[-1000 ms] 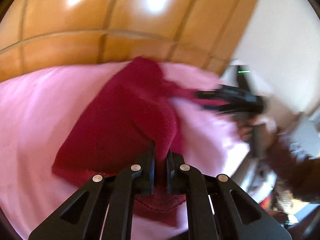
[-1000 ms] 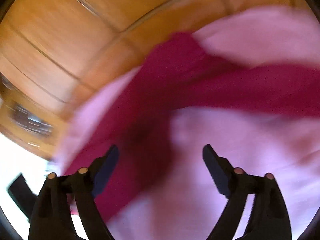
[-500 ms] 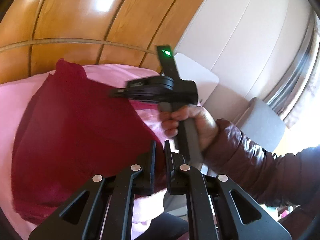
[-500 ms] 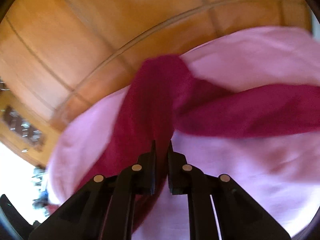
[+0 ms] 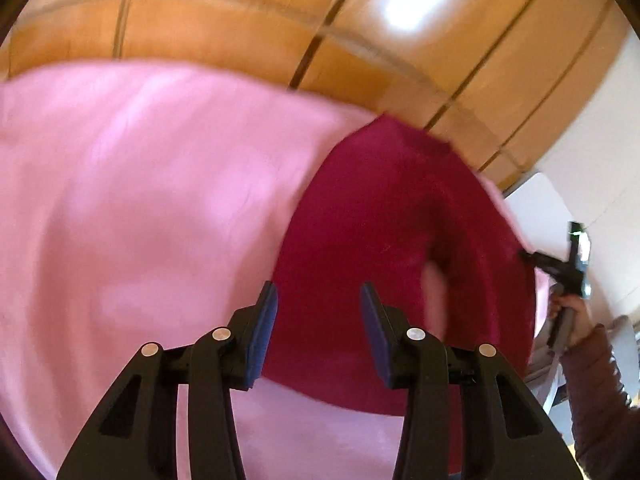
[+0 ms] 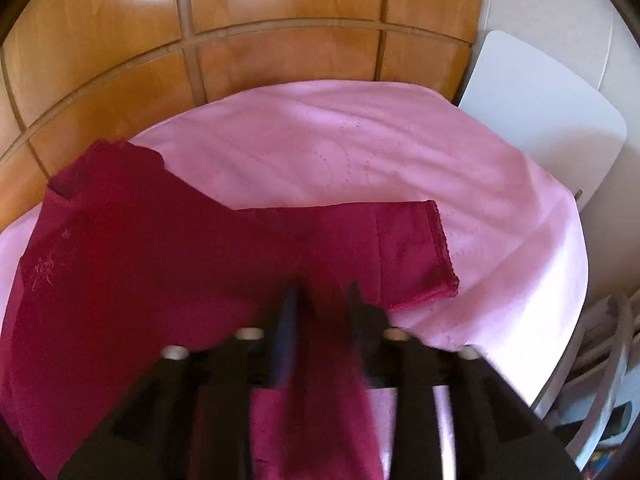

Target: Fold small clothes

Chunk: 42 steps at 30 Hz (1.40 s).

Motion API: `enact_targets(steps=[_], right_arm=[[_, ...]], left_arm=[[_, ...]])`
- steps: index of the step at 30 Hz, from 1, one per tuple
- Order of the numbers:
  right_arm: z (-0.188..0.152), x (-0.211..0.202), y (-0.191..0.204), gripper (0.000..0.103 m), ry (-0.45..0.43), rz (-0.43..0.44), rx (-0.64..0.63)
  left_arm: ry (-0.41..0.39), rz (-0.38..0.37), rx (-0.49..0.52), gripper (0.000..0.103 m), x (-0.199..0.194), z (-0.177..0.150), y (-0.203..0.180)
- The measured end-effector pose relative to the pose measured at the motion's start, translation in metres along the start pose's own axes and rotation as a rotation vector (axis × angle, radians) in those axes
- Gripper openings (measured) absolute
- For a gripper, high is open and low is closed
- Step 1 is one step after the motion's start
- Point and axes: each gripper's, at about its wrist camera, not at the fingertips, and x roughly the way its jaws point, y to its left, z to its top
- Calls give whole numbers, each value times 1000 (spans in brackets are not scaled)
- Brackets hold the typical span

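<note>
A dark red garment [image 6: 160,264] lies spread on the pink cloth [image 6: 340,148], one sleeve with a lace cuff [image 6: 440,240] reaching right. In the left wrist view the garment [image 5: 392,248] lies at the right of the pink cloth [image 5: 140,200]. My left gripper [image 5: 318,300] is open and empty just over the garment's near edge. My right gripper [image 6: 322,292] is open, its fingers a little apart, low over the garment with red fabric lying between and under them. The right gripper also shows in the left wrist view [image 5: 560,264] at the garment's far right edge.
A wooden panelled wall [image 6: 280,20] stands behind the pink-covered table. A white chair [image 6: 540,96] stands at the right, next to a white wall. A metal frame and clutter [image 6: 608,380] sit low at the right edge.
Both grippers were shut on the red garment half a second ago and have opened. The garment now lies spread flat on the pink cloth. The left gripper has swung left.
</note>
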Motion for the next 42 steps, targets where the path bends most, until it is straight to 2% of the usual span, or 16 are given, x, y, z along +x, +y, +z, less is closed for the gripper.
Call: enact_targets(steps=[3,5,7,8,11,15,17,19,21,24,26,31,32,33,35,42], right_arm=[[-2,-21,0,69,-41,-6,-20],[-3,-42,9,76,-89,3,-74],[-7,-60,29,78,-128,40,-128],[-8,-65,37,79,-140,59,-154],[-24,-90,77,82,-147,194,-250],[-68,-105,137,82,6,452,-402],[-94,-104,165,81,94,506,-478],[-117,-98,187,72,172,500,-563],[-142,-88,209,30,215,421,-674],[-146,-83,218,13,204,381,-693],[-139,-88,219,12,193,389,-687],[-120,-93,209,12,190,408,-665],[-118,-92,205,12,196,410,-658],[-123,-95,206,12,195,411,-655],[-125,-97,203,12,190,404,-649],[-127,-98,191,12,199,415,-617]], left_arm=[[81,-67,-48,56,15,-9,1],[52,-93,-63,74,19,-9,-2],[41,-122,-88,75,20,-10,-5],[40,-131,-93,73,21,-10,-6],[63,-99,25,2,25,-12,-26],[-30,-43,40,0,1,-2,-22],[-108,-6,3,0,-24,11,-6],[-180,43,-30,0,-47,24,9],[-263,101,-59,0,-78,37,29],[-342,178,-66,0,-116,57,53],[-363,208,-58,0,-131,66,64],[-304,49,-48,0,-131,60,71],[-281,33,-37,12,-122,55,67],[-259,17,-28,42,-113,48,65],[-223,-34,-52,75,-93,29,62],[-3,-209,-148,75,-26,-21,47]])
